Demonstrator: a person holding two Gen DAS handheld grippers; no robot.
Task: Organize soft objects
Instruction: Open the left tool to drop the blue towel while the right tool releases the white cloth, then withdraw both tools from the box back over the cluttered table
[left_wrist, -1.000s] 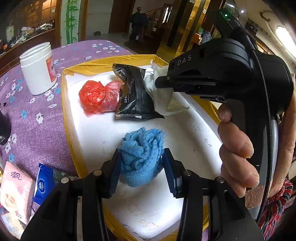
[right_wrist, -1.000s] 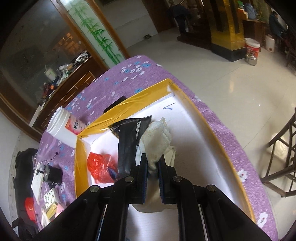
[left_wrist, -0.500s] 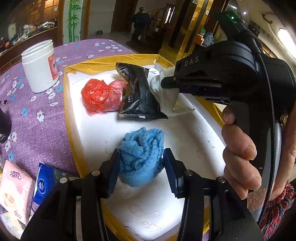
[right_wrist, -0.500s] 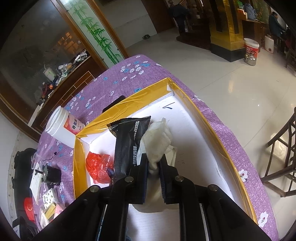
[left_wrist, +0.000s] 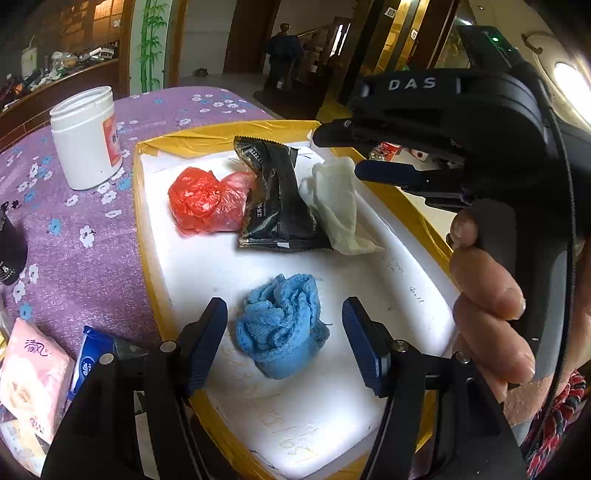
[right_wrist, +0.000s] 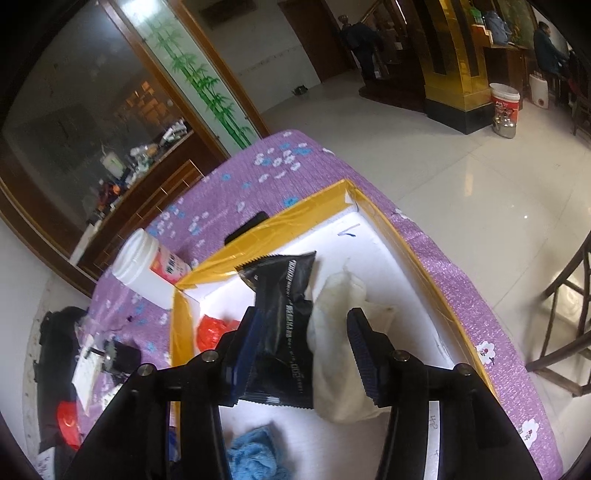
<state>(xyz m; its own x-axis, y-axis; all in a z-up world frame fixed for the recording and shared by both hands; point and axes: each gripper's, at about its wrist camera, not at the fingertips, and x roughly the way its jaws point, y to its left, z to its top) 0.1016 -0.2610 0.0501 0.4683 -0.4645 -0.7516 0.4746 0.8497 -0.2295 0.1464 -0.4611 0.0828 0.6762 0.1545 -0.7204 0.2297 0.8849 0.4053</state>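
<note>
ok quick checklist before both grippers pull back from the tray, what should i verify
1. Left gripper free of the blue towel: ok, jaws opening, gaps on both sides.
2. Right gripper free of the white cloth: ok, jaws opening, pads off it.
3. Black packet clear of the right gripper's pad: cannot tell, they overlap.
4. Red bag inside the tray: ok.
5. All four soft items on the tray floor: ok.
</note>
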